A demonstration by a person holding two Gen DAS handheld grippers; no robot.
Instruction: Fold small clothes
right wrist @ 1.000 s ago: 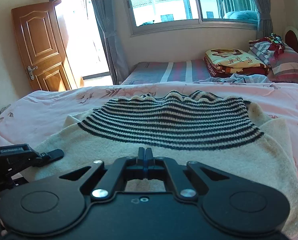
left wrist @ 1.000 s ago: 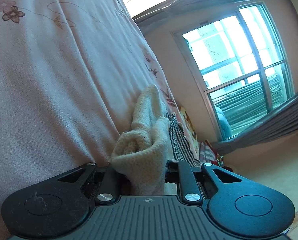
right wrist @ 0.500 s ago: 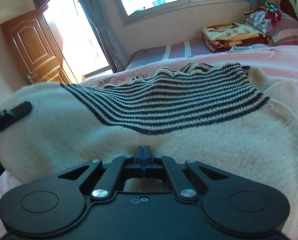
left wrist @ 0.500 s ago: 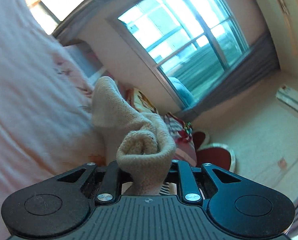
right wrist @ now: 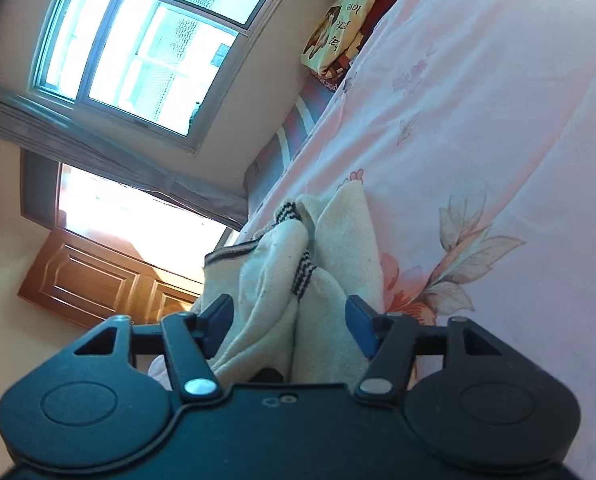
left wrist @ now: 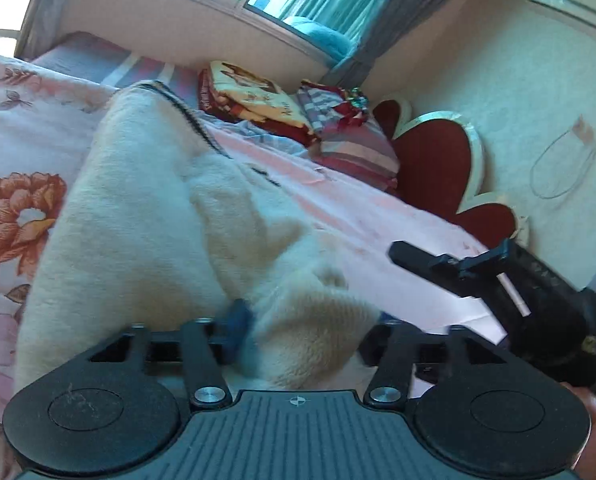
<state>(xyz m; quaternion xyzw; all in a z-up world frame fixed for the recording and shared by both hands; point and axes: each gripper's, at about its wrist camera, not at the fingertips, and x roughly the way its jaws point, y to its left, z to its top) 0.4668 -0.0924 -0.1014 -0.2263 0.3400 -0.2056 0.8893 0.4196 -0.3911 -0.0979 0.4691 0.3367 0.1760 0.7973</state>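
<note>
Both grippers letting go of a soft cream knit on the bed

Left gripper [left wrist: 306, 332]: its jaws have just been opening and stand spread, a bunched edge of the sweater [left wrist: 146, 216] lying between the pads, apparently no longer pinched. The sweater lies folded over on the pink floral bedspread [left wrist: 22, 128], its striped edge on the far side. Right gripper [right wrist: 288, 320]: jaws have just been opening too, spread with loose folds between them. The knit looks light, thick and limp; it should sag and bunch rather than slide, so I would take it by a doubled edge or corner.
</note>
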